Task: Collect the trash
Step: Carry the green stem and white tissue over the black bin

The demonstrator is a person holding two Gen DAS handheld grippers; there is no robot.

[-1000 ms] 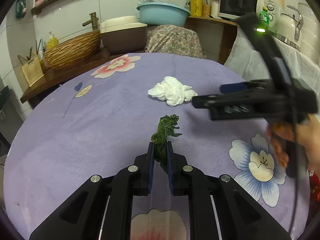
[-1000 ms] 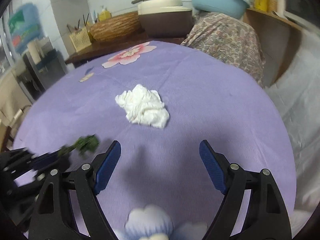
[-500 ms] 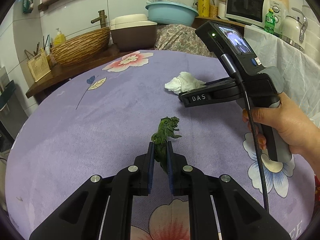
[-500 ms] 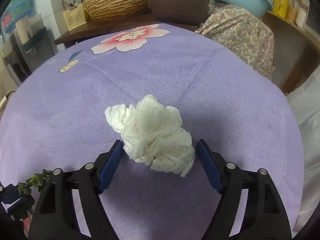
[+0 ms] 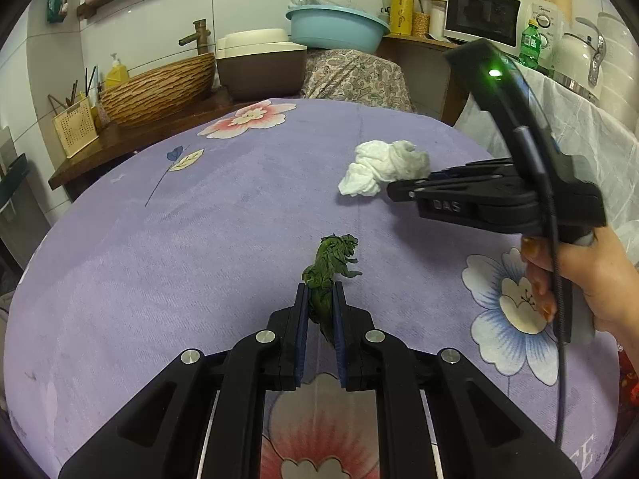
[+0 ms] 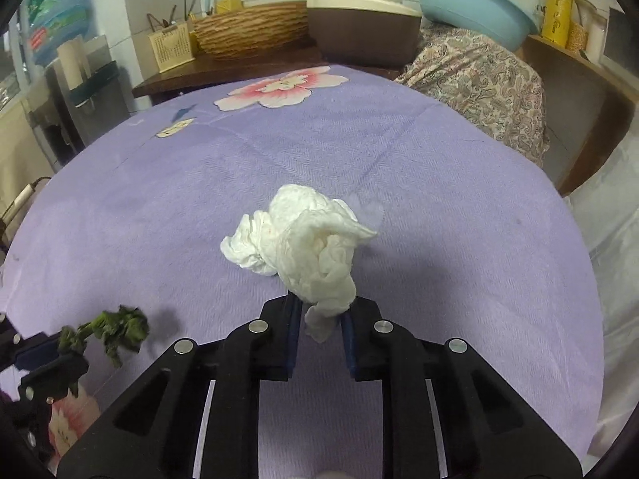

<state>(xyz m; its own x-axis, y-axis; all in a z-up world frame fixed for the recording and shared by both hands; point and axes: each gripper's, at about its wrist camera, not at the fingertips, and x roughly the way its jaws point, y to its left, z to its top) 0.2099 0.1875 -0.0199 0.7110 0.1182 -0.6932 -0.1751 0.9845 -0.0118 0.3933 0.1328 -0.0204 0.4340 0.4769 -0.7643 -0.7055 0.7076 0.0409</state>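
In the left wrist view, the left gripper (image 5: 320, 303) is seen at the bottom centre of the frame, its blue pads closed tightly on a wilted green vegetable scrap (image 5: 329, 267), which juts forward beyond the fingertips above the purple flowered tablecloth (image 5: 191, 247) of the round worktop. At the right of that frame, a hand (image 5: 579, 279) is wrapped around the handle of the right gripper (image 5: 393, 191), whose tip meets a crumpled white tissue (image 5: 383, 171) in the upper right.

In the right wrist view, the right gripper (image 6: 319, 319) is shown at the lower centre, narrowed around the lower tail of the tissue (image 6: 307, 247), most of which bulges out ahead of the pads. The vegetable scrap (image 6: 116, 329) is visible at the lower left. Further back, in the upper part of the frame, a woven basket (image 6: 251, 32) and a light blue basin (image 6: 475, 12) are seen.
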